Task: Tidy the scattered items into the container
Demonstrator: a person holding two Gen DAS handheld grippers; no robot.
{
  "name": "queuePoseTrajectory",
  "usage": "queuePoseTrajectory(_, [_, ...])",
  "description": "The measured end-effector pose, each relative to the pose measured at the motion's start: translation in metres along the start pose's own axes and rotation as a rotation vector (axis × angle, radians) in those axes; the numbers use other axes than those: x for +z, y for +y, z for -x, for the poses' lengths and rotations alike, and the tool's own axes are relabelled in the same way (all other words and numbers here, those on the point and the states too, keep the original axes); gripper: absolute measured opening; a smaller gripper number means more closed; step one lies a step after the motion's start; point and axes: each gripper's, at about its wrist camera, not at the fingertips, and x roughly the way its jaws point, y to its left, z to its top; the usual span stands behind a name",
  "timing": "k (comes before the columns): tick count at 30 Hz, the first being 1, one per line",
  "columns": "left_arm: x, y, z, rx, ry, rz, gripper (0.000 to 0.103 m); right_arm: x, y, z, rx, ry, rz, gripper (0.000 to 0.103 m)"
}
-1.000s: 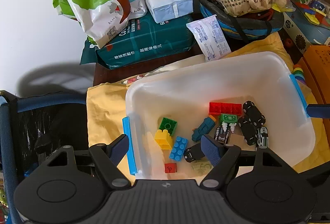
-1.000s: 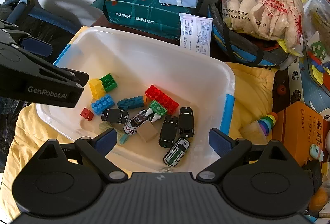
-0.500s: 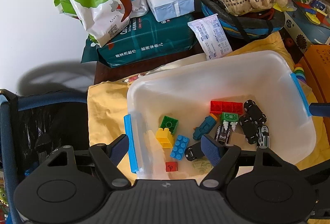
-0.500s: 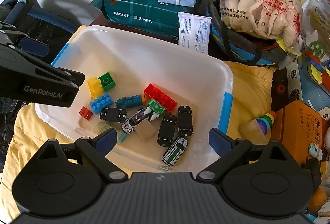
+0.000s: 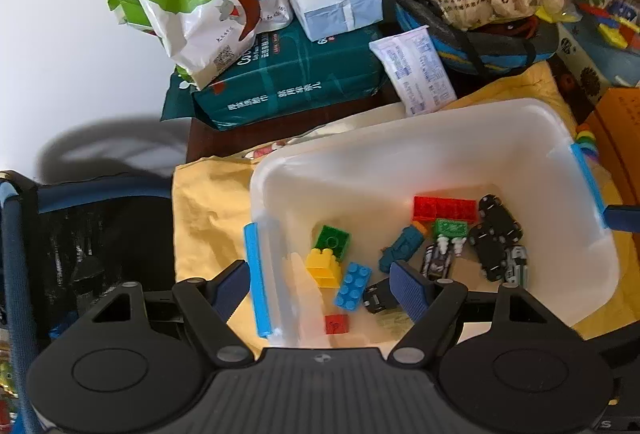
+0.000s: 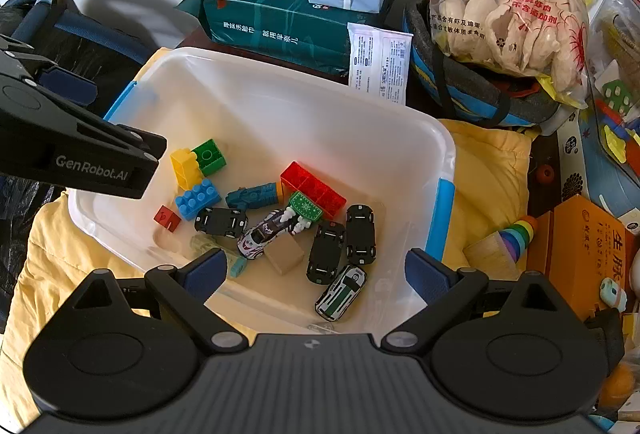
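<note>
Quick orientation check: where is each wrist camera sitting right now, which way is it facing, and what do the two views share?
Left wrist: behind the open left gripper, at the bin's blue-latch end, looking forward and down into it; its own two fingers show.
Right wrist: behind the open right gripper, at the bin's near long side, looking down inside; its fingers show, and the left gripper's black body enters from the left.
Shared: the bin, red brick, blue brick, teal pack.

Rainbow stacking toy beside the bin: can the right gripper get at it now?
Probably yes. The right gripper is open and empty, and the rainbow toy lies uncovered on the yellow cloth, between bin and orange box.
</note>
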Motion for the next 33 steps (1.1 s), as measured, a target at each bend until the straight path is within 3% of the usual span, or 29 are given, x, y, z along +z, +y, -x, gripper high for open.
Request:
queuePoseTrajectory(4, [-0.001, 0.002, 0.002, -0.014, -0.024, 0.022, 0.08, -0.001, 0.002, 0.0, -0.004, -0.005, 0.009, 0.098])
queuePoseTrajectory(12, [-0.002, -0.009, 0.011, 0.037, -0.101, -0.03, 0.08, -0.002, 0.001, -0.001, -0.005, -0.007, 0.01, 0.098])
queuePoseTrajectory(17, [0.002, -0.002, 0.006, 0.019, -0.059, 0.033, 0.076, -0.003, 0.001, 0.0, -0.004, -0.007, 0.009, 0.098])
queuePoseTrajectory(20, [0.001, 0.01, 0.003, -0.031, -0.042, 0.095, 0.074, -0.003, 0.001, 0.001, -0.006, -0.01, 0.01, 0.098])
queuePoseTrajectory(25, [0.0, 0.002, 0.009, 0.048, -0.083, 0.015, 0.073, -0.004, 0.0, 0.001, -0.008, -0.011, 0.006, 0.098])
queuePoseTrajectory(29, [0.002, 0.005, 0.014, 0.034, -0.094, 0.024, 0.073, -0.004, 0.003, 0.001, -0.007, -0.011, 0.012, 0.098])
queuePoseTrajectory(33, [0.0, 0.003, 0.018, 0.066, -0.122, 0.0, 0.074, -0.005, 0.005, 0.004, -0.007, -0.016, 0.019, 0.098])
